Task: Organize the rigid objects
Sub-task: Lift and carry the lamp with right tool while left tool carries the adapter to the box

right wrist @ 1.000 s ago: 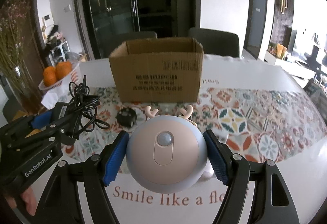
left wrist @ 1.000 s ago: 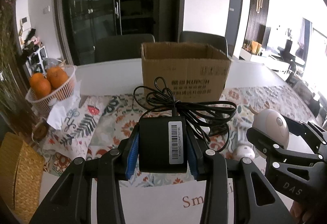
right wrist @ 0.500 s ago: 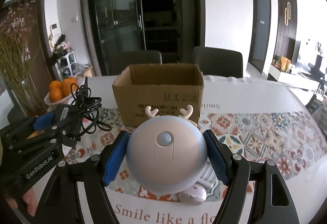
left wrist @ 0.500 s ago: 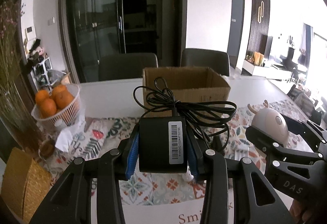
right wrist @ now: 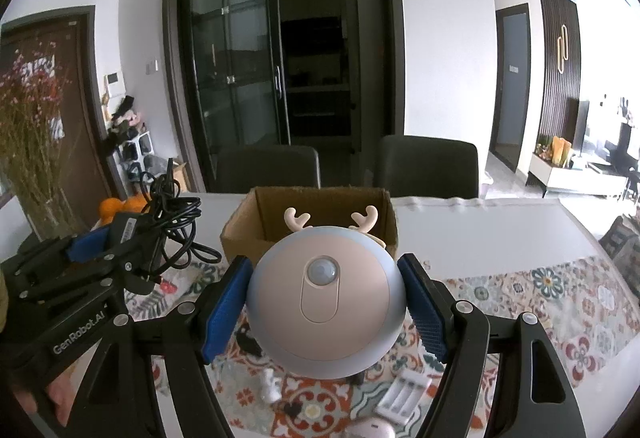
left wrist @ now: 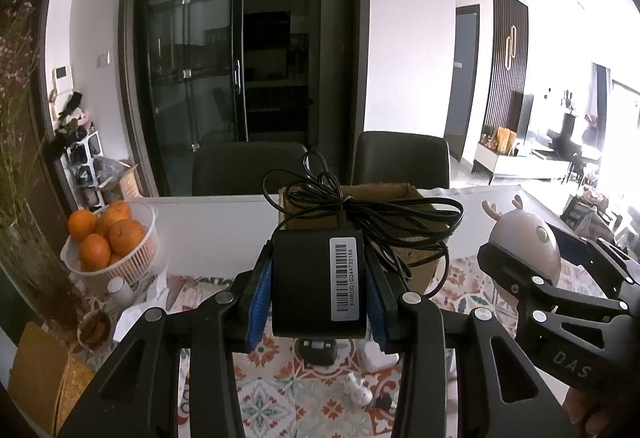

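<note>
The black power adapter (left wrist: 318, 284) hides the front wall of the cardboard box (left wrist: 416, 262) in the left wrist view; the box's inside cannot be seen. The round deer-antlered night light (right wrist: 324, 308) covers the table's patterned runner (right wrist: 560, 302) behind it and part of a white battery holder (right wrist: 404, 396). A white mouse-like object (right wrist: 370, 430) is cut off by the bottom edge. Small items under the adapter are too small to identify.

Daylight glare blown out at right; dark vignette corners; fisheye bending edges; sharp centre
</note>
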Tool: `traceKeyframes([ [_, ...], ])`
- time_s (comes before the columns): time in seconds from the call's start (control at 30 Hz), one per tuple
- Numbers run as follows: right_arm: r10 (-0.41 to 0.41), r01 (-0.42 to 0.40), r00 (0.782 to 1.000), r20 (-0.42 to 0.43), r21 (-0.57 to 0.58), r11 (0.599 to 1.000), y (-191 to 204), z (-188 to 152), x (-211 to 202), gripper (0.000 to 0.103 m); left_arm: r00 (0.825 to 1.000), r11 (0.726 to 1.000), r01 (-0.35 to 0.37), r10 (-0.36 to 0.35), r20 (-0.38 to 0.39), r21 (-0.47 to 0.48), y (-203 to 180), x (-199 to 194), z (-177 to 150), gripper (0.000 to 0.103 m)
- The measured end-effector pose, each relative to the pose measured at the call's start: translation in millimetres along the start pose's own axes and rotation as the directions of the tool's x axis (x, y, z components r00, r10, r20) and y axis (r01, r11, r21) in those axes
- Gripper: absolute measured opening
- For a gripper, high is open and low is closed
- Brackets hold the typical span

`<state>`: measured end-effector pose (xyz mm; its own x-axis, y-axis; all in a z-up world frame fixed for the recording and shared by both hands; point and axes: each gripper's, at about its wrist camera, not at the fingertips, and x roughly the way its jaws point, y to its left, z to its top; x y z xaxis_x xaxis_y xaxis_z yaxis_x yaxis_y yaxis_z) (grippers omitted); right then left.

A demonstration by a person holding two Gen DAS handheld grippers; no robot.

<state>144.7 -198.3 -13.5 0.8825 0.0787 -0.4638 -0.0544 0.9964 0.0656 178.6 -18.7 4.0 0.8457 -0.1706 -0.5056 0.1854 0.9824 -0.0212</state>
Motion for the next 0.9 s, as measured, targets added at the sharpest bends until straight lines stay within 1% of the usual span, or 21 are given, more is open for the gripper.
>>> traceKeyframes([
  [0.3,0.001,-0.001,1.000,0.005,0.011,1.000,-8,32,23,0.075,0.999,0.999,0.035,-0.035,-0.005,-0.019,3,25,27,0.041],
  [0.33,0.000,0.000,1.000,0.006,0.012,1.000,-10,31,25,0.075,0.999,0.999,0.038,-0.038,-0.006,-0.020,2,28,29,0.041],
  [0.5,0.007,-0.007,1.000,-0.001,0.021,1.000,-16,50,39,0.075,0.998,0.998,0.054,-0.054,-0.023,-0.018,2,45,46,0.041],
  [0.73,0.001,0.000,0.999,-0.032,0.022,1.000,-23,71,64,0.075,0.997,0.998,0.059,-0.059,-0.050,0.001,1,67,65,0.041],
  [0.9,0.007,-0.005,0.997,-0.077,0.027,1.000,-28,81,88,0.075,0.994,0.998,0.057,-0.055,-0.098,0.010,-1,91,75,0.041],
])
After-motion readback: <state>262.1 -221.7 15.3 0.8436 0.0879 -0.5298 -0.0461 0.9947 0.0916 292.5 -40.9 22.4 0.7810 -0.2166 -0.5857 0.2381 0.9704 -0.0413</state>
